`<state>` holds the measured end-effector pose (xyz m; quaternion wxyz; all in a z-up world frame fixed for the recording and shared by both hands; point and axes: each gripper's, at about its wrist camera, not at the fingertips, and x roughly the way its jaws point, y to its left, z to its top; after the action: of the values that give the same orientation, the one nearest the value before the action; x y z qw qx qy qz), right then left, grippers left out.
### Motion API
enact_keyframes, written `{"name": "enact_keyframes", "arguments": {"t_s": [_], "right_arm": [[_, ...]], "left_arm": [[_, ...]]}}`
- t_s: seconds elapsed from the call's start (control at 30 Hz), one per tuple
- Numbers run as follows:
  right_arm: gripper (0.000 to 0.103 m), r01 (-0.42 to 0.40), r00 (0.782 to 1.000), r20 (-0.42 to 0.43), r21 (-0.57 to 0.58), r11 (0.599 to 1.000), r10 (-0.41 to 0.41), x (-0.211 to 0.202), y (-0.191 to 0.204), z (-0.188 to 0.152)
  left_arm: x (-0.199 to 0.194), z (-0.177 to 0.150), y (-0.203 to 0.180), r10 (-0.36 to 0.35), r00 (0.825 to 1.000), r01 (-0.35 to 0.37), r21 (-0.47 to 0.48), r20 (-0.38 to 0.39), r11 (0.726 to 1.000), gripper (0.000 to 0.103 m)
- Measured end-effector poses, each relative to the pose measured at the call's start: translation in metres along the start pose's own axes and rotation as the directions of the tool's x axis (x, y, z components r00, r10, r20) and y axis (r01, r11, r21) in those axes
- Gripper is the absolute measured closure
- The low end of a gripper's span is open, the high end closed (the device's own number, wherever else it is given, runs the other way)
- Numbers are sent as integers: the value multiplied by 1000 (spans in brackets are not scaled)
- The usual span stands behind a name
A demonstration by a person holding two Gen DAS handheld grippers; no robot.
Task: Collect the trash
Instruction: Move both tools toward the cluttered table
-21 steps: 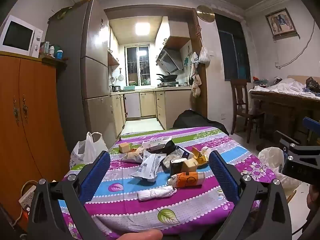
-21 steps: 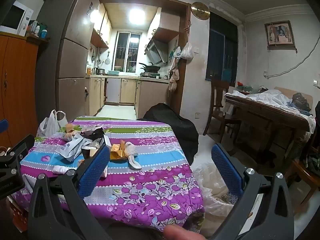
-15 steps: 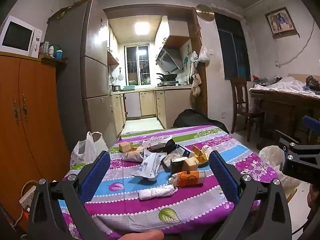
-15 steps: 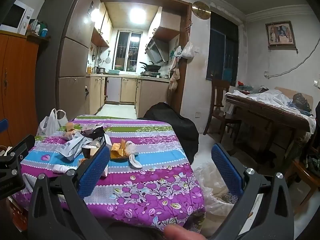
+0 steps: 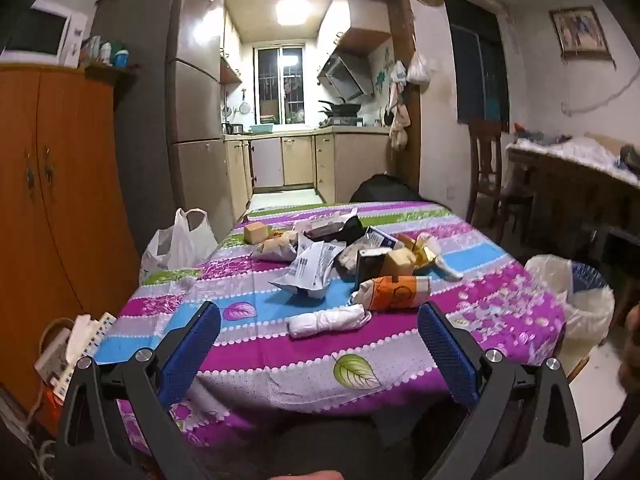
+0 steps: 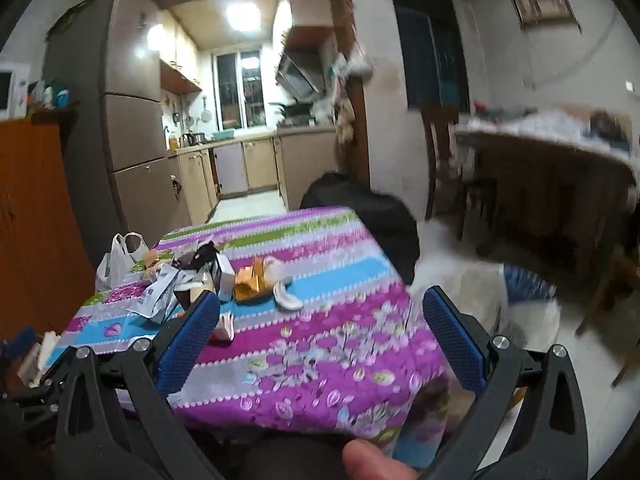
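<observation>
We have pushed both tools forward since the earlier frames: the table (image 5: 280, 360) with its striped floral cloth fills more of each view, and the right view is now smeared and tilted, where it was sharp and level before. The right tool's black frame, which stood at 3 o'clock in the left view, has gone from there; a blurred hand edge (image 5: 632, 344) shows at that side instead.

Our left gripper (image 5: 319, 332) stands spread as wide as it goes, nothing between its blue pads, above the near edge of the cloth. Our right gripper (image 6: 321, 312) is equally wide and empty, over the table's right half.

The trash pile (image 5: 344, 260) sits at 12 o'clock from the left gripper, on the middle of the table. We count one rolled white wad (image 5: 326, 320) nearest us, one orange carton (image 5: 396, 292) lying on its side just behind it, one crumpled printed wrapper (image 5: 308, 272), one dark box (image 5: 370, 266), and two tan blocks, one at the far left of the pile and one leaning by the dark box; the rest is too jumbled to count.

One bin lined with a white bag (image 5: 576, 300) stands on the floor at 3 o'clock beside the table, and one white carrier bag (image 5: 180, 244) at 10 o'clock.
</observation>
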<state>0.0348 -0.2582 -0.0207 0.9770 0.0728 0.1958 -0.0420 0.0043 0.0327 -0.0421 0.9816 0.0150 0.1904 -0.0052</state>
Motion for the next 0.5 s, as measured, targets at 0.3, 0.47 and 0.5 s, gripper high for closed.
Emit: {"name": "enact_keyframes", "arguments": {"t_s": [0.3, 0.47, 0.5], "right_arm": [[5, -34, 999, -42, 16, 999, 35, 15, -1, -9], [5, -44, 995, -94, -10, 999, 43, 28, 4, -14], [5, -38, 994, -102, -19, 999, 36, 30, 5, -14]], "left_arm": [[-1, -5, -21, -166, 985, 169, 70, -50, 983, 5], [3, -8, -30, -196, 978, 203, 117, -64, 972, 5], [6, -8, -29, -194, 978, 201, 116, -71, 973, 5]]}}
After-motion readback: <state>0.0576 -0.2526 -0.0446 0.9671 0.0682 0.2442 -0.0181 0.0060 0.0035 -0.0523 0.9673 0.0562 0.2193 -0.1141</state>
